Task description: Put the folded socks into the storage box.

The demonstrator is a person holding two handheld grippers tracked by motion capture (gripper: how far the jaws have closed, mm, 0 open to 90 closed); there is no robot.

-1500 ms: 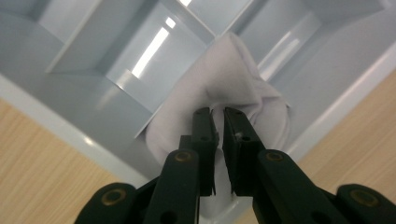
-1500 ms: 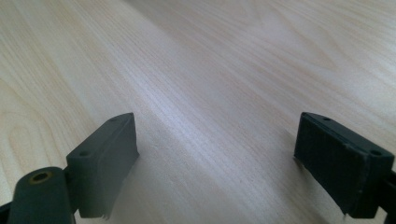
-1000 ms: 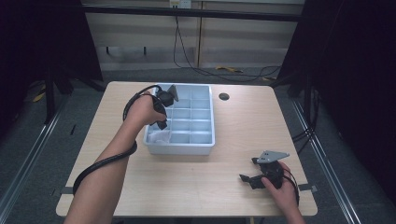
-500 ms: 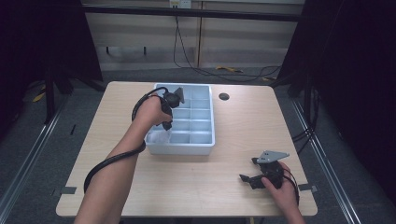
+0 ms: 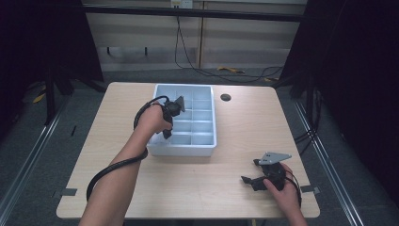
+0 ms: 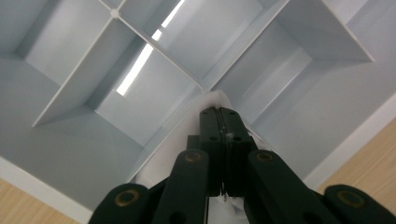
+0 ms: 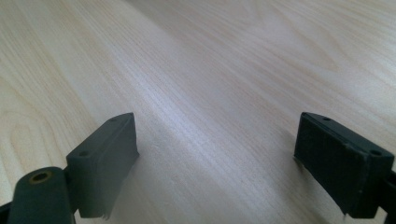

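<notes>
- White piece (image 6: 187, 126) pinched in the left gripper (image 6: 219, 114): mostly hidden behind the jaws, so I cannot tell what it is.
- Left gripper (image 5: 168, 123) reaches down into the tray (image 5: 207, 141) at its 8 o'clock corner, jaws clenched on the white piece.
- Right gripper (image 5: 251, 172) rests low on the table (image 5: 197, 188) at 5 o'clock, jaws spread wide, pointing toward 9.
- Tray's long axis runs 12 to 6, at table centre.

Both arms are left bare, no sleeves to be seen. The left gripper (image 5: 170, 111) is built in black, with brass-coloured pivot pins and small screws set into its fingers (image 6: 211, 135). A thick black cable (image 5: 110, 168) is looped off it. The right gripper (image 5: 260, 178) is topped by a grey three-cornered plate, and blocky black fingers (image 7: 106, 154) are fitted.
</notes>
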